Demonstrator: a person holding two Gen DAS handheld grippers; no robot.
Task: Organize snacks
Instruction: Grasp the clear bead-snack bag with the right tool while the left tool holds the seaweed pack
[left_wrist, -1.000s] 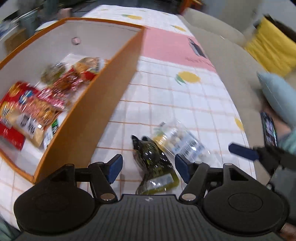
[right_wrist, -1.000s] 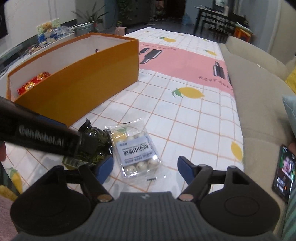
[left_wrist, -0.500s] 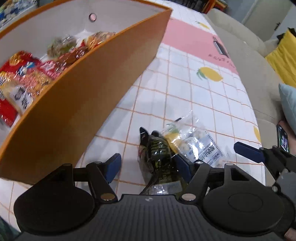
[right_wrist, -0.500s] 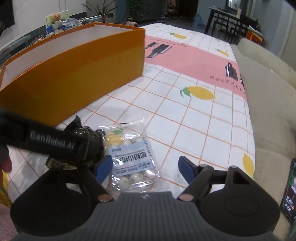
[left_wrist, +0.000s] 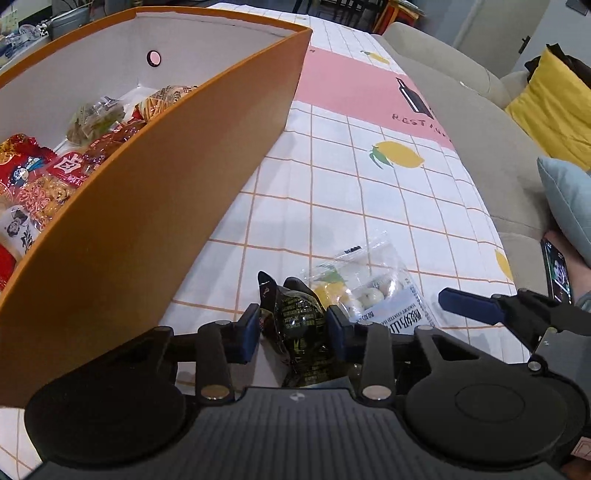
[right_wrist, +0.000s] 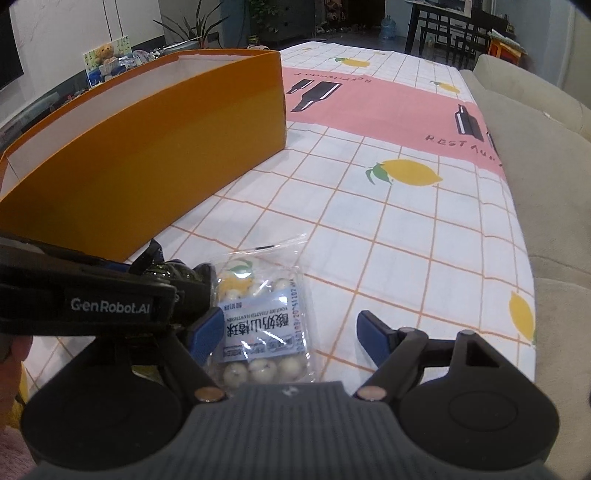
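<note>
two snack packets lie beside the orange box on the lemon-print tablecloth.

— desk: who has what?

— photographer: left gripper has just been closing; its blue pads now look pressed on the dark green packet. right gripper stands wide apart around the clear packet of white yogurt balls, not gripping.

— desk: how should it go?

— photographer: probably lift the dark one straight up, clear the box wall, drop it among the red packets inside. the film looks crinkly and may slip.

— desk: setting?

— photographer: a living room; beige sofa, yellow cushion, phone at the table's edge.
</note>
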